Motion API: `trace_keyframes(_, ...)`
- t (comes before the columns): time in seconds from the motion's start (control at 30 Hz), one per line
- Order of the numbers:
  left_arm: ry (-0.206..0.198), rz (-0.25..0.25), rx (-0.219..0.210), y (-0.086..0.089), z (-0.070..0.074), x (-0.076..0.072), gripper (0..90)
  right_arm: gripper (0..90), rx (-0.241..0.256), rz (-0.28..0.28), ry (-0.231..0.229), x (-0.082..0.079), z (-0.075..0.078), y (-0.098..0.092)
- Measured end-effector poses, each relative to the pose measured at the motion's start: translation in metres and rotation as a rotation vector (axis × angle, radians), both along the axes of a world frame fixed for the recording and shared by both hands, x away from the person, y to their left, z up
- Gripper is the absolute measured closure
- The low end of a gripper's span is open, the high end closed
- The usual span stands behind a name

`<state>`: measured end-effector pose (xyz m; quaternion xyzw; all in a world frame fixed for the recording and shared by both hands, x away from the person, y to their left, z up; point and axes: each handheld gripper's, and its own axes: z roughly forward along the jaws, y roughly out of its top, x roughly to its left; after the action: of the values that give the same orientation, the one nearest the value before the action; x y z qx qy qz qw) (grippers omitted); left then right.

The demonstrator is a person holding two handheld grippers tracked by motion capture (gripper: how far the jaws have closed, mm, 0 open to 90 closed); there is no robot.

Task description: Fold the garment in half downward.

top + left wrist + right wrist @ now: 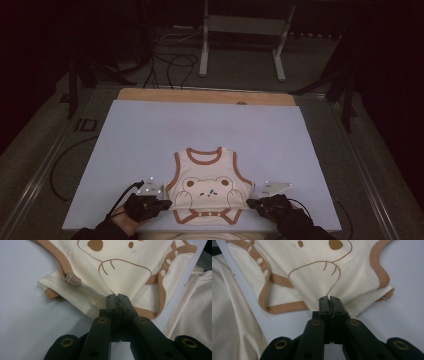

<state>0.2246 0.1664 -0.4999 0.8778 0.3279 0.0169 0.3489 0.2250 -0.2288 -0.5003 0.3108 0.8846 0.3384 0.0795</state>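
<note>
Bodysuit (207, 187) side edges pinched between both fingers.

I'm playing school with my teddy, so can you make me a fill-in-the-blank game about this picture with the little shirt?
1. The animal drawn on the shirt is a ____.
2. The trim round the shirt's neck is coloured ____.
3. The left gripper and the right gripper are both ____ on the shirt's side edges.
4. The shirt lies on a pale blue sheet that covers the ____.

Missing words: bear; brown; shut; table
</note>
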Motion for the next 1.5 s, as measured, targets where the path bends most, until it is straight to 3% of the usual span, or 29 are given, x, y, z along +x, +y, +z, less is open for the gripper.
trace_keyframes(0.33,-0.008,-0.011,0.005,-0.003,0.002,-0.008,89.2,89.8,-0.004,0.011,0.0,-0.004,0.0,-0.001)
trace_keyframes(0.67,0.03,-0.01,0.005,0.0,-0.009,-0.008,88.3,89.5,-0.016,0.02,0.016,-0.009,-0.004,-0.001)
trace_keyframes(1.17,0.001,-0.046,0.012,-0.001,-0.011,-0.009,78.4,83.4,-0.014,0.042,0.026,-0.008,-0.009,0.0)
trace_keyframes(1.33,0.001,-0.049,0.002,-0.001,-0.01,-0.009,69.9,74.5,-0.013,0.047,0.03,-0.007,-0.007,-0.001)
trace_keyframes(1.43,-0.006,-0.048,0.011,0.0,-0.006,-0.009,56.6,56.8,-0.005,0.044,0.004,-0.007,-0.002,-0.002)
trace_keyframes(1.47,-0.006,-0.048,0.011,0.0,-0.006,-0.009,52.5,56.8,-0.005,0.044,0.004,-0.007,-0.002,-0.002)
trace_keyframes(1.5,-0.009,-0.037,0.015,0.001,-0.004,-0.008,48.4,48.6,0.002,0.039,-0.003,-0.006,0.002,-0.003)
